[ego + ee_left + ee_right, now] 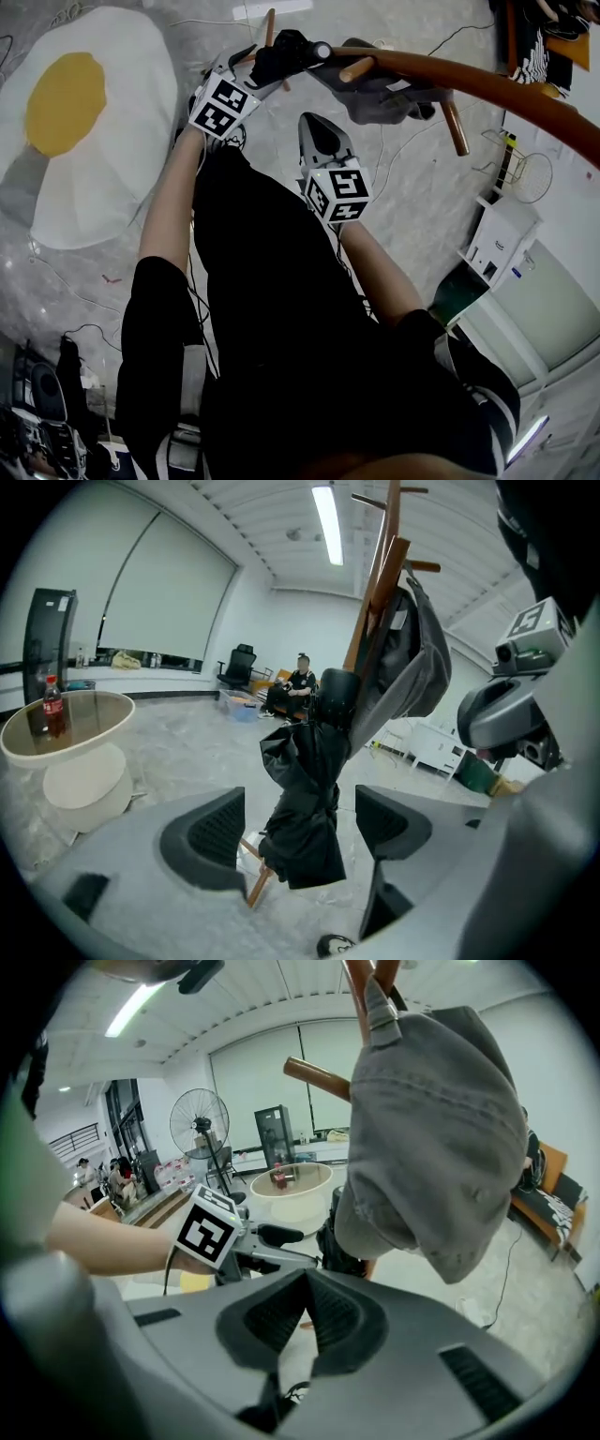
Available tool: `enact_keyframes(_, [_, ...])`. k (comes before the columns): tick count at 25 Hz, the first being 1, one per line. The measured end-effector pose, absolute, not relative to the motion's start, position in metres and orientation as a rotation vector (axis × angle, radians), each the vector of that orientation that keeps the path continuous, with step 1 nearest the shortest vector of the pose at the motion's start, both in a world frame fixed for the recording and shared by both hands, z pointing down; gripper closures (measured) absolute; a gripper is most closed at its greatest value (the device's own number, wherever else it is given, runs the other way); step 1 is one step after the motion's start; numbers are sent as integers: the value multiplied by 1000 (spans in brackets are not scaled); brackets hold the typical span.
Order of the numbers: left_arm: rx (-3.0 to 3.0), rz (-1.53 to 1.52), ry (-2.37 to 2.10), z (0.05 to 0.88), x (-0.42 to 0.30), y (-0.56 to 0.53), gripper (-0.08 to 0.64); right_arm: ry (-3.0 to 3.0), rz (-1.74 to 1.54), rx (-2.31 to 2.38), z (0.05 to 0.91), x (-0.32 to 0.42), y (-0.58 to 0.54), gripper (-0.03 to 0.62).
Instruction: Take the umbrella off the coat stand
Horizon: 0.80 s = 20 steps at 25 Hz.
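Fingers (208, 841) of the left gripper (298, 836) stand wide apart, while the fingers (342, 1321) of the right gripper (305, 1283) are pressed together with nothing between them. Ahead of both rises the wooden coat stand (375, 592), with a grey hat (431, 1129) hanging from one of its pegs. Just beside the hat, the folded black umbrella (305, 808) hangs from the stand, its lower part showing between the left gripper's pads and touching neither.

coat stand (373, 592) top cropped, base mostly hidden
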<state>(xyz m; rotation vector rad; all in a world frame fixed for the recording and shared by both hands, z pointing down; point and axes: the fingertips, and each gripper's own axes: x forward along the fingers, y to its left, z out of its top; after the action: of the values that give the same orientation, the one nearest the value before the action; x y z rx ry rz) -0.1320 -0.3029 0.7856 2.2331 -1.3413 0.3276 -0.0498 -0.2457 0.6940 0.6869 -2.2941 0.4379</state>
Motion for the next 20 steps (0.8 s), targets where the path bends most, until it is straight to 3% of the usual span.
enact_keyframes(5, [2397,555,-1176,818,-105,-322,116,-2277,437,652,703,-53,-248,588])
enact_keyframes(10, [2515,646,-1074,828,-81,-345,103,-2252,431,575,712,-54,-239,588])
enact_keyframes(16, [2522,658,-1105,842,-75,-367,138,-2230,442,579,715,-45,-236,588])
enact_keyframes(20, [2531,603,-1133,842,-69,-369,206,-2220,446,604,719,-42,-238,588])
